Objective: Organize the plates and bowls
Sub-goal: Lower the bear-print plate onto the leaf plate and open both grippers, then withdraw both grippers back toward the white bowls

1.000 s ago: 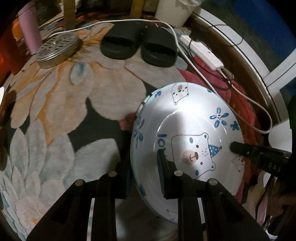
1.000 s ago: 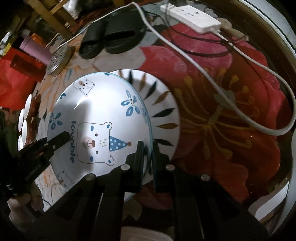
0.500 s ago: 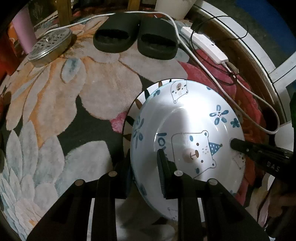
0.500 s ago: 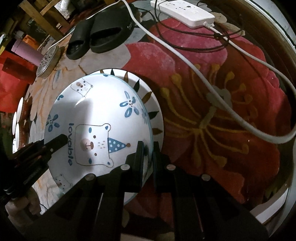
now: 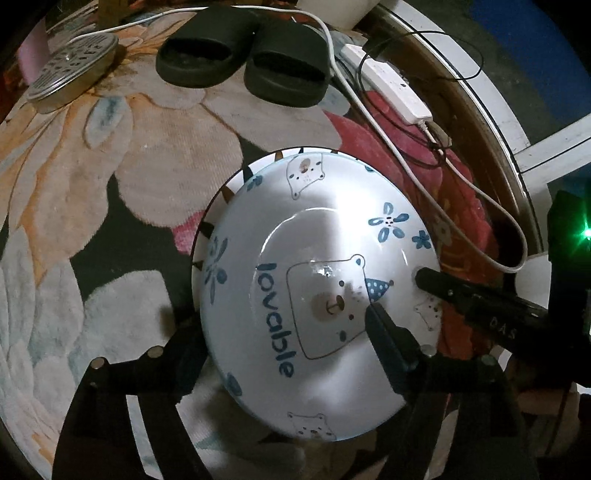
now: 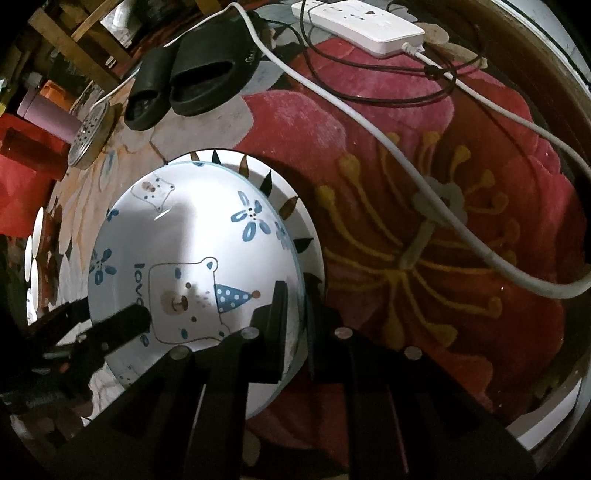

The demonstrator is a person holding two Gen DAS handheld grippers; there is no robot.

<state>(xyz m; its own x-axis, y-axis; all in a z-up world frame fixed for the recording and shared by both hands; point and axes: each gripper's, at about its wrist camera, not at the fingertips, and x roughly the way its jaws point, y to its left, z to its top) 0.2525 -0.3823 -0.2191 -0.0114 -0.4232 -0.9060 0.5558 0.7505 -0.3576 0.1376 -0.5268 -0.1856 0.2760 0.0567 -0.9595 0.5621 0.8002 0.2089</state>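
Left wrist view is showing that you have just let go on that side: your left gripper (image 5: 284,332), which was clamped on the near rim of the bear plate (image 5: 317,280) half a second ago, is now standing with its jaws spread wide apart, one finger lying over the plate's face and the other out past its left edge. The right wrist view is showing your right gripper (image 6: 295,291) with its jaws still pinched together on the plate's rim. The bear plate is now sitting over the leaf-rimmed plate (image 6: 291,206), whose painted border is peeking out around its far side, both down on the flowered carpet (image 5: 110,192); you cannot tell from these pictures whether it is fully seated or still riding slightly tilted. That is suggesting the stacking of this plate is nearly done, and the remaining step is probably freeing the right jaws without dragging the rim sideways. As for writing, the plate is carrying the word "lovable" in blue beside a cartoon bear in a dotted party hat, and the right gripper's finger, seen in the left wrist view, is bearing pale letters that look like "DAS". A pair of black slippers (image 5: 243,55), a white power strip (image 6: 362,22) and a perforated metal lid (image 5: 70,77) are lying further off on the carpet.
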